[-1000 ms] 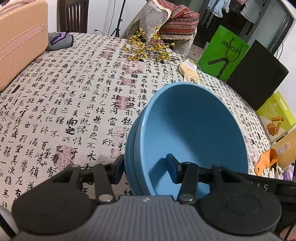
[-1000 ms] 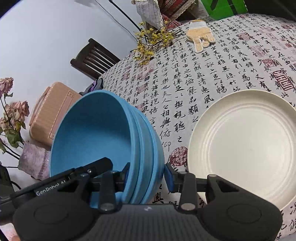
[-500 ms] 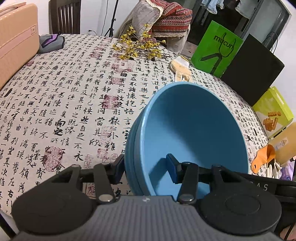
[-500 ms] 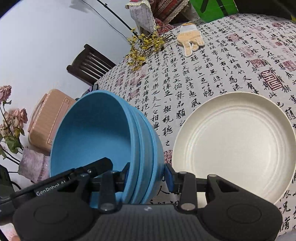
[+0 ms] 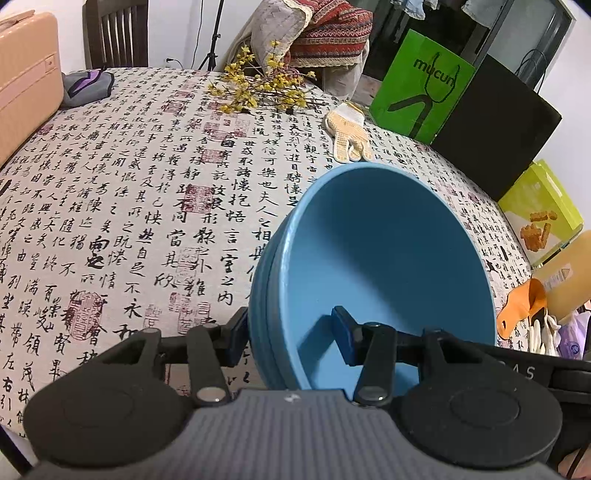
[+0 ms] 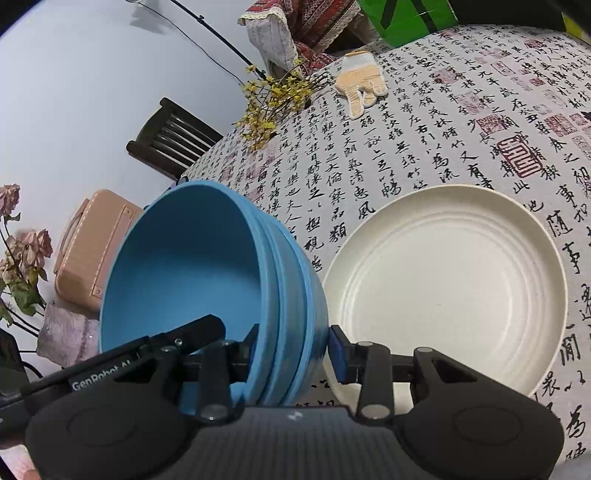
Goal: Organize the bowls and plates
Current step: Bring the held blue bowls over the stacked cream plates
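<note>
left tongs point(image 5: 290, 334): pinched the near rim of the blue bowl stack point(image 5: 384, 266), one pad outside the wall, one inside the top bowl.
right tongs point(image 6: 295, 345): pinched the opposite side of the same stack's point(image 6: 184, 273) rim, again one pad inside and one outside.
stack: three nested bowls by the rim count, tipped in both views, carried between the two tongs over the counter point(image 5: 122, 206).
edges: stack's outer wall sat just beside the white plate point(image 6: 447, 291) in the right view; whether they touched could not be told.
open room: broad bare cloth to the left of the stack in the left view; more bare cloth beyond the plate in the right view.
right view only: the plate, flat on the counter; dried pink flowers point(image 6: 22, 258) at the left edge.
left view only: black box point(image 5: 495, 125), yellow-green package point(image 5: 543, 214) and orange item point(image 5: 521, 306) along the counter's right edge.
both views: knit glove point(image 5: 349, 133), yellow flower sprigs point(image 5: 262, 88), peach case point(image 5: 26, 77), wooden chair point(image 5: 114, 33), green bag point(image 5: 421, 85) at the far side.
materials: bowls matte, smooth, round; plate cream with concentric ridges; cloth printed with black calligraphy and red seals.
</note>
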{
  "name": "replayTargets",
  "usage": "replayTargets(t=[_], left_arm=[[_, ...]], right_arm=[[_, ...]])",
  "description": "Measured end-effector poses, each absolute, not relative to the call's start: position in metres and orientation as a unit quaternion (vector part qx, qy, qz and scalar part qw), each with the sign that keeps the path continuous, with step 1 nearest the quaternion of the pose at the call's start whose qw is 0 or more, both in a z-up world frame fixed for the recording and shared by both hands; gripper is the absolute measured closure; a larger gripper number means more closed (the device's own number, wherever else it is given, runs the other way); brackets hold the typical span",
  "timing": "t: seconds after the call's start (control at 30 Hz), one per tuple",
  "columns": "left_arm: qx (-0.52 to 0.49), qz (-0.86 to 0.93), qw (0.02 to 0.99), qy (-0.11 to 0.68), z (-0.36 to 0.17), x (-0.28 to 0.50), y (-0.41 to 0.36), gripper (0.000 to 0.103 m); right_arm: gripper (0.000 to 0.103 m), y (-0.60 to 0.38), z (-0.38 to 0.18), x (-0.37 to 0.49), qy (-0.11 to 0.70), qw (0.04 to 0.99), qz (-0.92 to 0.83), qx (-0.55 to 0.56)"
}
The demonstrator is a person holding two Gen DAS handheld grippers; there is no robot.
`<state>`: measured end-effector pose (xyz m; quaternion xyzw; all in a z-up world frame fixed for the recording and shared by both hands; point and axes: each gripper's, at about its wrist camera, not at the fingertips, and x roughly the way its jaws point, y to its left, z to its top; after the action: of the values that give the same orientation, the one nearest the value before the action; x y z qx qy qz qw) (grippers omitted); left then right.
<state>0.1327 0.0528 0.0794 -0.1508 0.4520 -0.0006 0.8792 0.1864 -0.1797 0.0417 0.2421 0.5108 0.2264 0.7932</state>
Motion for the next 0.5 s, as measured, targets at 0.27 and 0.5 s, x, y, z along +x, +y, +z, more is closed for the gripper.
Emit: replayTargets(t=[0.27, 0.5], left_arm=[[-0.146, -0.007, 0.879, 0.454, 0.078, 0.135, 0.039, 0.055], [-0.141, -0.012, 0.877, 0.459, 0.075, 0.139, 0.026, 0.055]], right_arm=[[0.067, -0.195, 0.041, 0.185, 0.507, 0.795, 0.220, 0.248], [0.067, -0.207, 0.037, 0.186, 0.508, 0.795, 0.214, 0.253]])
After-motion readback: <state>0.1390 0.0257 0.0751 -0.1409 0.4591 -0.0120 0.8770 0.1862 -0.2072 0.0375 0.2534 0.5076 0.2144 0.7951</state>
